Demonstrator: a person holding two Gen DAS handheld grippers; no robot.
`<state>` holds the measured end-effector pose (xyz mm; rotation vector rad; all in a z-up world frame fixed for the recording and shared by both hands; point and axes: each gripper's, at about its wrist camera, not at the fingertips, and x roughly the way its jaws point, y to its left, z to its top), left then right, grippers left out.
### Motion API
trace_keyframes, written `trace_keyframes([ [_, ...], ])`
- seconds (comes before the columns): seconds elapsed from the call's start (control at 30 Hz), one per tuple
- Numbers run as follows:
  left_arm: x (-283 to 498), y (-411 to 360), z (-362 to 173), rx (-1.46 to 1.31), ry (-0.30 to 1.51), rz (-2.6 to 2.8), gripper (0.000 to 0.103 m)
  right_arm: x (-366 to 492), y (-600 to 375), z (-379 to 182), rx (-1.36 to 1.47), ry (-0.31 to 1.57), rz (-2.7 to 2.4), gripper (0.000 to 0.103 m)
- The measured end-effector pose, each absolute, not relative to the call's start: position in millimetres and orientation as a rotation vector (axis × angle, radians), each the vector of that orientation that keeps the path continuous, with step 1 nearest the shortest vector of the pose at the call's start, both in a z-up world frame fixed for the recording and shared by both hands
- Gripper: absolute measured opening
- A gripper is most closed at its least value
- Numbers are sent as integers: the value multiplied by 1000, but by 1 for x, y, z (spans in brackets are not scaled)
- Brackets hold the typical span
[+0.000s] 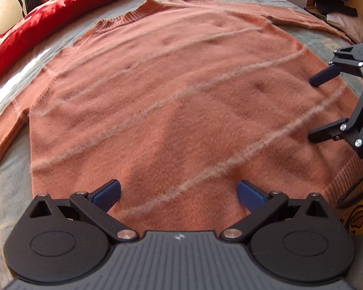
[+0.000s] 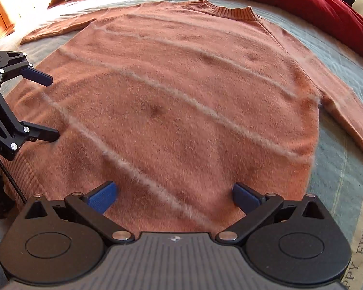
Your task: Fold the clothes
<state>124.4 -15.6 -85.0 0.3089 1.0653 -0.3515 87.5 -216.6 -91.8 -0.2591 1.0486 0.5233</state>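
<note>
- Lying flat and face-up on the bed (image 2: pixel 346 176), the sweater (image 1: pixel 171 101) fills most of the cover; its ribbed hem sits at the near edge and its collar (image 2: pixel 232 12) points to the far edge, toward the red blanket (image 1: pixel 60 12).
- Its long axis runs hem to collar, straight away from both grippers; the sleeves spread sideways toward the left and right edges of the bed.
- Left gripper (image 1: pixel 179 194) hovers over the hem with its fingers spread wide and nothing between them.
- Right gripper (image 2: pixel 174 194) is likewise wide open and empty, also over the hem, further toward the right edge.
- Both tools stand side by side at the near edge, about equally close to the hem; the left one is nearer the left sleeve (image 1: pixel 4 140), the right one nearer the right sleeve (image 2: pixel 351 125).
- Whether either set of pads touches the knit is hard to tell from these low views; they seem just above it.
- No fold looks made yet, so the job seems at its start, with a sleeve or side fold across the long axis likely first.
</note>
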Motion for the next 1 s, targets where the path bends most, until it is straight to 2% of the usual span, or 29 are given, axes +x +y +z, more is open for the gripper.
trace_keyframes([
  [0.1, 119, -3, -82, 242, 1115, -311, 102, 69, -226, -89, -308, 1049, 528, 103],
  [0.2, 134, 0, -74, 235, 1082, -287, 102, 74, -233, -80, -265, 1043, 505, 103],
  [0.4, 182, -1, -75, 184, 1014, -255, 102, 128, -234, -72, -194, 929, 400, 103],
  [0.57, 182, 12, -90, 88, 1075, -240, 102, 128, -247, -93, -59, 1039, 328, 103],
  [0.77, 176, 21, -83, 80, 1096, -249, 102, 108, -241, -96, -85, 1039, 271, 103],
  [1.0, 228, 22, -66, 81, 942, -220, 102, 121, -235, -98, -63, 1086, 213, 103],
])
